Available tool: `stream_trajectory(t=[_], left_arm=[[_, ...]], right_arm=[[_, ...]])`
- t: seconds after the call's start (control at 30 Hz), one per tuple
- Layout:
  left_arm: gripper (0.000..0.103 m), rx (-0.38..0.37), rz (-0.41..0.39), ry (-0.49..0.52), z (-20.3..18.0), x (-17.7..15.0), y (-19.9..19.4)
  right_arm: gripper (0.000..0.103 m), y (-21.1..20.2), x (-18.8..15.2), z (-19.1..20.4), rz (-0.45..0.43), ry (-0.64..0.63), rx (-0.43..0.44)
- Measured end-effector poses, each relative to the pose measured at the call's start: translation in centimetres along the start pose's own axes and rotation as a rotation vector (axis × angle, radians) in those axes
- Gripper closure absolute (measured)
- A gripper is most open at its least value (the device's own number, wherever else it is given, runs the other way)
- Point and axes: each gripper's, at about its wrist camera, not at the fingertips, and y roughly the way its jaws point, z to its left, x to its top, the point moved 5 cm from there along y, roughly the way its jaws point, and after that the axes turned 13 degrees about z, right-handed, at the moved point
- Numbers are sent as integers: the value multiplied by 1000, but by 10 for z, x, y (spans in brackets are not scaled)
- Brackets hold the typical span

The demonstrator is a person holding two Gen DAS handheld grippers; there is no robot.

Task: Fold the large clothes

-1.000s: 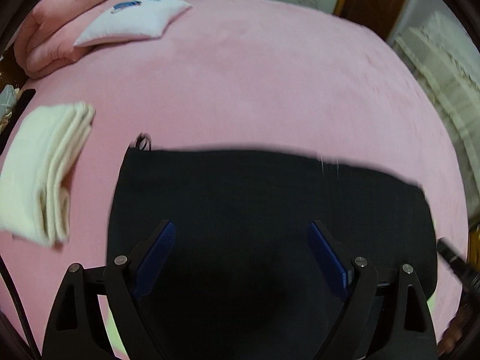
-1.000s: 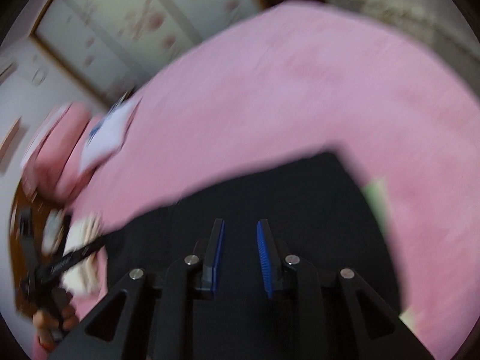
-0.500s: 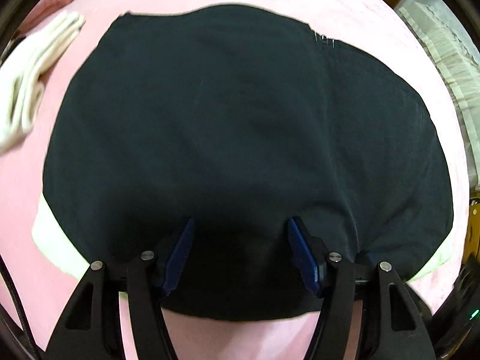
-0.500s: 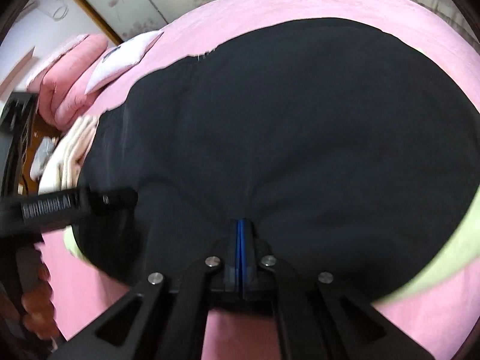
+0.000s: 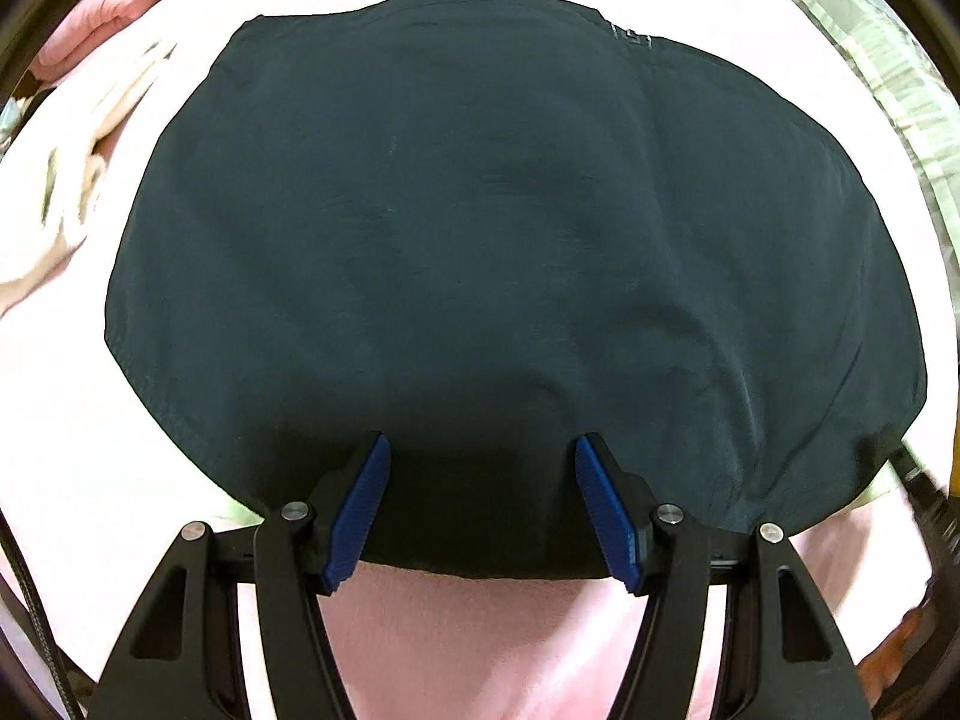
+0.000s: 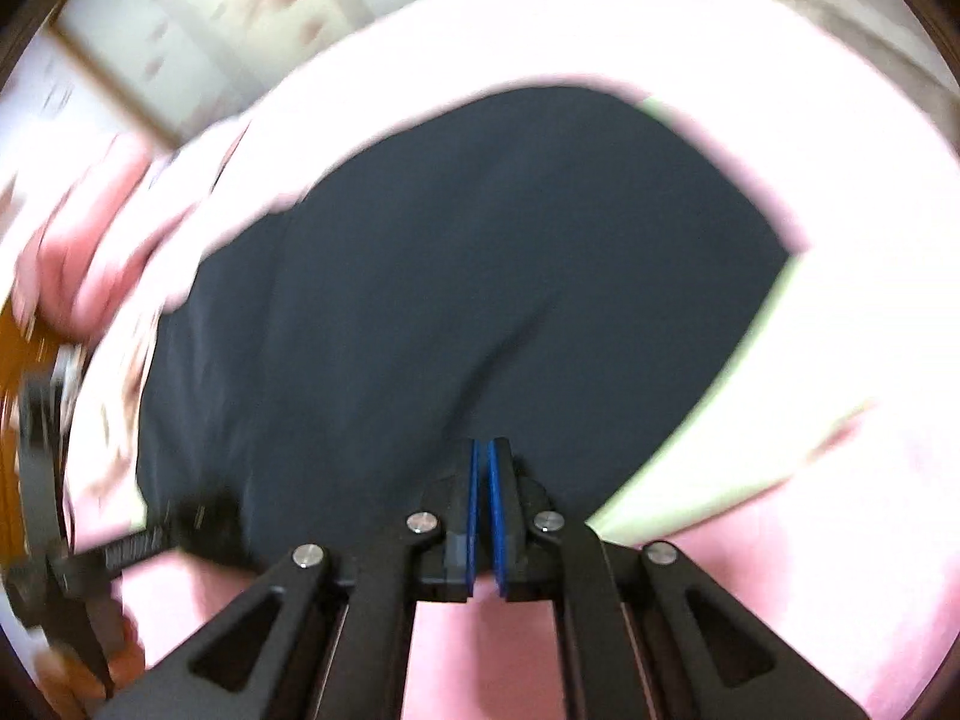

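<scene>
A large black garment lies spread on the pink bed cover, with a light green layer showing under its edge. My left gripper points down over the garment's near hem, open, its blue pads on either side of the cloth and apart from it. In the blurred right wrist view my right gripper sits at the garment's near edge. Its jaws are opening: a narrow slit shows between the pads, and a crease in the cloth runs up to the tips.
Folded cream towels lie left of the garment, and a pink folded blanket lies beyond them. The left gripper and the hand holding it show at the lower left of the right wrist view. Patterned wall panels stand behind the bed.
The left jaws narrowed and came down over the near hem. The right jaws closed fully on the hem, moved with it, and now show a thin gap.
</scene>
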Motion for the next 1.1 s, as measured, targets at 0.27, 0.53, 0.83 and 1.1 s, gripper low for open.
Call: stream_trajectory(t=[0.27,0.53,0.83,1.1], left_arm=[[40,-2,10,-5,8,-14,2],[40,-17,24,-30,16,12,-5],[40,-20,54,-42,40,7,4],[59,-116,28,-80,50,-8,-12]], right_arm=[[46,-19,32,-65,-67,-33,-224],[98,-3,31,-71,43,22,-35],[97,-3,-3,-81,112,18,-209],[79,-51,-3,30,-180,-332,-166]])
